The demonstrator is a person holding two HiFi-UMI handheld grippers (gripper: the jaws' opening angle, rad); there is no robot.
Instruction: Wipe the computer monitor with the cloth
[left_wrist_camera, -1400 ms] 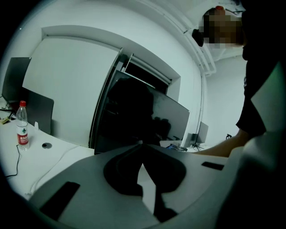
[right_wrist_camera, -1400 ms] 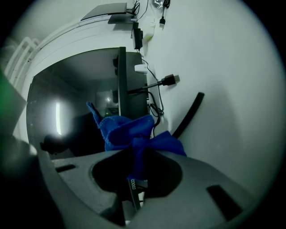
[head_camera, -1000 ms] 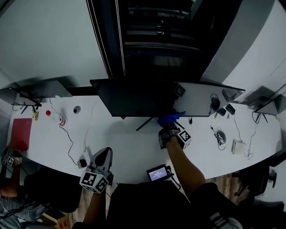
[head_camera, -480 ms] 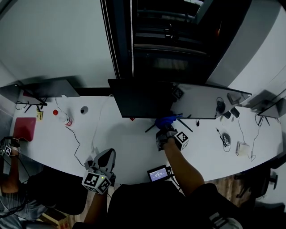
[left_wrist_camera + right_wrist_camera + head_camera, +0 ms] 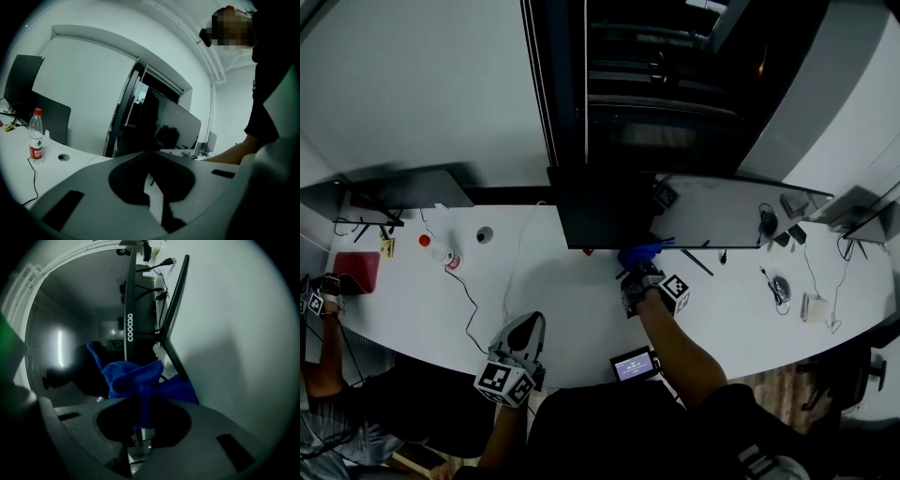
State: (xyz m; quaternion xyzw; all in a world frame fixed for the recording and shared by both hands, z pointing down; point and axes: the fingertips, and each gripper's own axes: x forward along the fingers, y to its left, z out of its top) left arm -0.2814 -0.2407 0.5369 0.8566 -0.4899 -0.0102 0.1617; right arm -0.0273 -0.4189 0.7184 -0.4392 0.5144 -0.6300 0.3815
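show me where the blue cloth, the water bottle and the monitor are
blue cloth (image 5: 133,373), right gripper view, on the bunched fold at its middle
water bottle (image 5: 35,149), left gripper view, on its label
monitor (image 5: 600,220), head view, on the dark left part of the screen

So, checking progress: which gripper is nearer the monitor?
Right. The right gripper, shut on the blue cloth, is at the monitor's lower edge; the left gripper sits back near the desk's front edge.

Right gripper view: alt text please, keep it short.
The right tool is shut on a bunched blue cloth, held close to the lower edge of a dark monitor. The monitor's stand and white desk fill the right side.
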